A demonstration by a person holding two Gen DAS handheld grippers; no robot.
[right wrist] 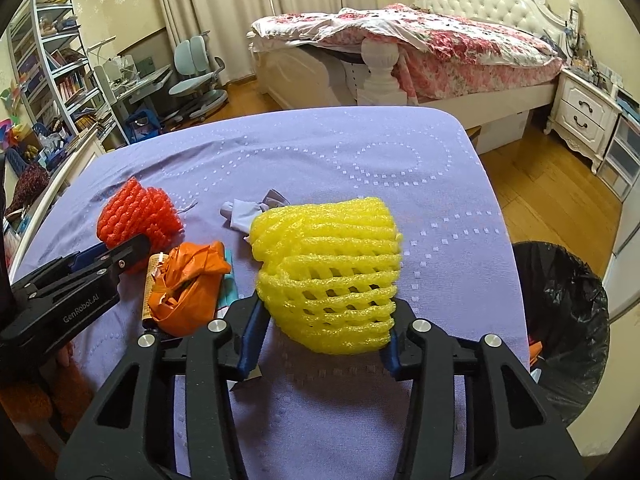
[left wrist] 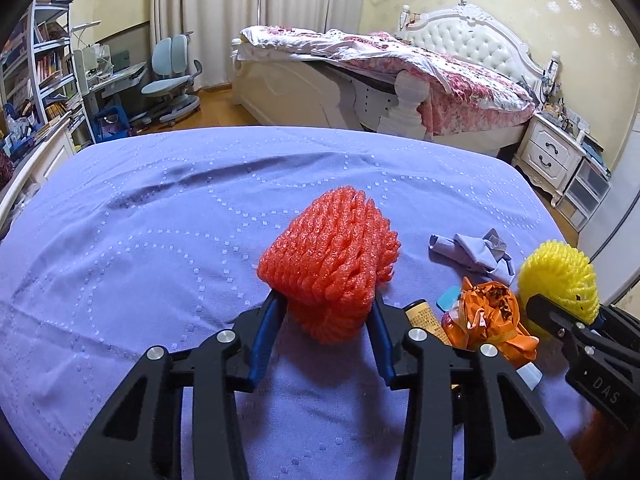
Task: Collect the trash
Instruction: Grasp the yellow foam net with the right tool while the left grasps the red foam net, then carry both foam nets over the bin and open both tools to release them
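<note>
Your left gripper (left wrist: pixel 326 308) is clamped on the red foam fruit net (left wrist: pixel 330 264), and your right gripper (right wrist: pixel 326 320) is clamped on the yellow foam fruit net (right wrist: pixel 328 272), both over the purple bedspread (left wrist: pixel 160 240). Between them lies an orange plastic bag (right wrist: pixel 188 288). A black-lined trash bin (right wrist: pixel 560 312) stands at the bed's right edge.
</note>
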